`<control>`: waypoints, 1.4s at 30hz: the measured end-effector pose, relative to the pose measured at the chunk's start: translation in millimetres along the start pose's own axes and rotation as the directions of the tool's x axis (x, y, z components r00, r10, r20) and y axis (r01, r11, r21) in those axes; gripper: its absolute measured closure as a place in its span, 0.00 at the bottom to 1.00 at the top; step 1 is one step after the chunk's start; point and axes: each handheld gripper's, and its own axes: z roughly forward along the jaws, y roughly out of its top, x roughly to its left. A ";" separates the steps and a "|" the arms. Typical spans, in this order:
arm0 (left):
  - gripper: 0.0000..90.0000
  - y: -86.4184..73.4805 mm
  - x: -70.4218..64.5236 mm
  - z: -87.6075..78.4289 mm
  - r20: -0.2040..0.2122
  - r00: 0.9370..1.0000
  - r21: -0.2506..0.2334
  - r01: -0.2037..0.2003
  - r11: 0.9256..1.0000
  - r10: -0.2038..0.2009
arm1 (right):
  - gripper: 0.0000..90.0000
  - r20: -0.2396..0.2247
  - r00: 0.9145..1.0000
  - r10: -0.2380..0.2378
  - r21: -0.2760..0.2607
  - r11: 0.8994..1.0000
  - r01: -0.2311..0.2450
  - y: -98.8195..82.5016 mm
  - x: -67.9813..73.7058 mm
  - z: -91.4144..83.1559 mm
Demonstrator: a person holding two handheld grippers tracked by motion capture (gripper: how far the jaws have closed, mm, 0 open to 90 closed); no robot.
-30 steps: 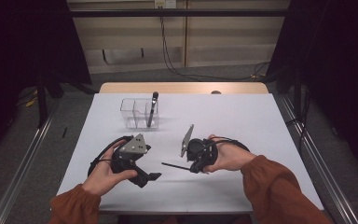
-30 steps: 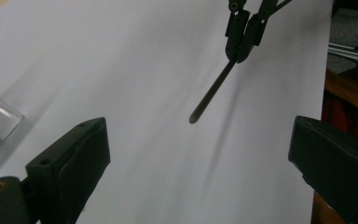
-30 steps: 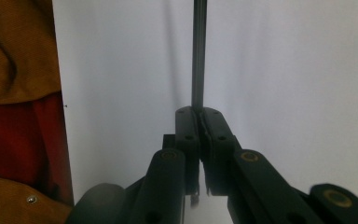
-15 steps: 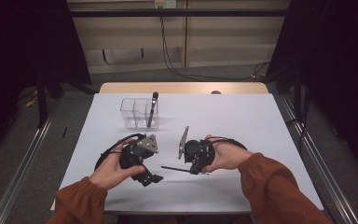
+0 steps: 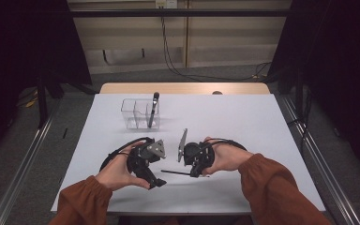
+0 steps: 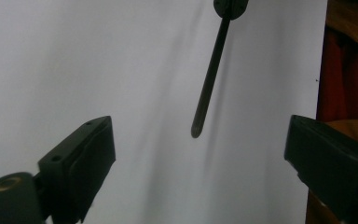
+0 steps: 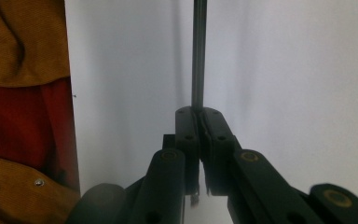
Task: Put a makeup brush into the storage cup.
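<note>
A thin black stick (image 5: 176,173) lies level just above the white table (image 5: 243,122), near its front edge. My right gripper (image 5: 194,172) is shut on one end of it. In the right gripper view the stick (image 7: 198,56) runs straight ahead out of the closed right gripper (image 7: 199,116). My left gripper (image 5: 152,176) is open close to the stick's free end. In the left gripper view that free end (image 6: 207,84) points down between the wide-apart jaws of the left gripper (image 6: 200,140) without touching either.
A clear two-part container (image 5: 139,114) stands at the table's back left with a black pen (image 5: 153,108) leaning upright in it. A wooden strip (image 5: 183,88) runs along the far edge. Rust-coloured sleeves (image 5: 272,187) come in from the bottom.
My left gripper has moved right, closer to the stick's free end. The right gripper has held the stick almost still.
</note>
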 end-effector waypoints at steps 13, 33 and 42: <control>0.50 4.1 3.0 4.6 0.025 1.000 0.009 -0.002 1.000 0.002 | 0.96 -0.006 1.000 -0.009 -0.005 1.000 0.009 0.3 2.9 0.2; 0.79 7.3 1.7 12.8 0.056 0.998 0.017 -0.029 0.999 0.028 | 0.96 0.008 1.000 -0.030 -0.032 0.999 0.030 0.5 4.4 1.0; 0.88 7.7 3.7 15.1 0.068 0.998 0.011 -0.020 1.000 0.019 | 0.96 0.015 1.000 -0.018 -0.046 0.999 0.019 -1.3 3.4 0.4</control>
